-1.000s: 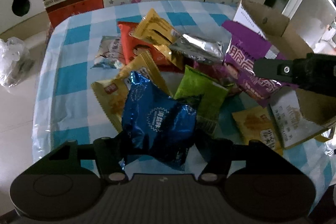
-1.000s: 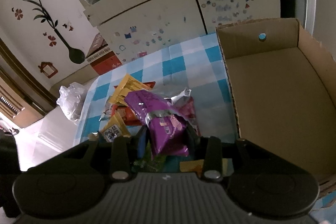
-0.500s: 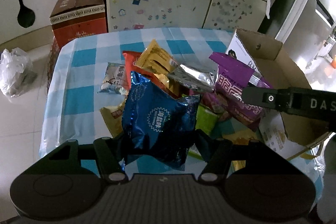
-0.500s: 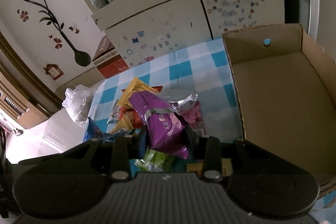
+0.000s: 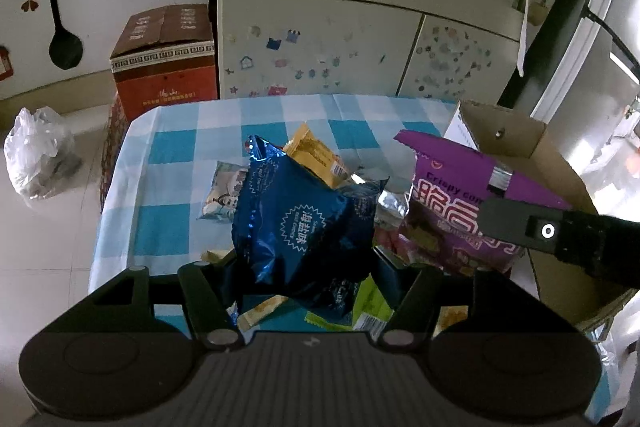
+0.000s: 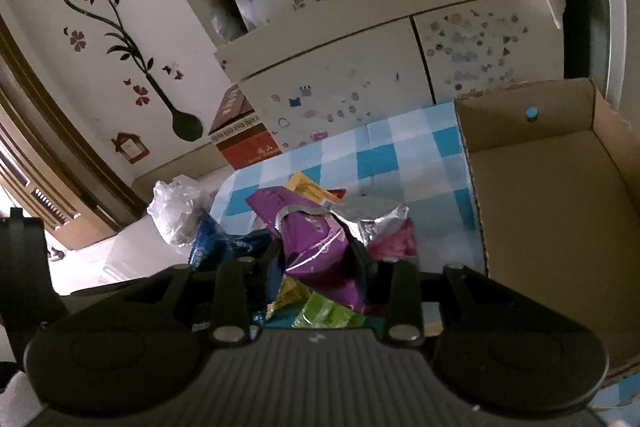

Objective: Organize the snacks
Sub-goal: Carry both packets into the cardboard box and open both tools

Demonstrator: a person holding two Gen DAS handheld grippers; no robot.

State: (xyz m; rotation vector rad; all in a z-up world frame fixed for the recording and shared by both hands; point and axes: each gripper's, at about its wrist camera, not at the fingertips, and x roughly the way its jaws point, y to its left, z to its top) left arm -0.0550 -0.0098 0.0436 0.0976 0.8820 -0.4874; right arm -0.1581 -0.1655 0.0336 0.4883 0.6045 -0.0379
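My left gripper (image 5: pixel 306 267) is shut on a shiny blue snack bag (image 5: pixel 304 219), held up above the table. To its right, my right gripper (image 6: pixel 316 257) is shut on a purple snack bag (image 6: pixel 314 247), also lifted; that purple bag (image 5: pixel 452 203) and a right finger (image 5: pixel 520 227) show in the left wrist view. Under them lies a pile of snacks on the blue-and-white checked tablecloth (image 5: pixel 176 163): a yellow bag (image 5: pixel 316 155), a silver bag (image 6: pixel 374 221), a green bag (image 6: pixel 326 311). An open cardboard box (image 6: pixel 556 211) stands at the table's right.
A cabinet with stickers (image 5: pixel 320 55) stands behind the table, cluttered on top. A red-brown carton (image 5: pixel 164 63) and a white plastic bag (image 5: pixel 38 155) sit on the floor at the left. The table's left edge (image 5: pixel 108 195) drops to a tiled floor.
Both grippers have risen with their bags. The blue bag has come up clear of the pile, and the purple bag has lifted beside the box.
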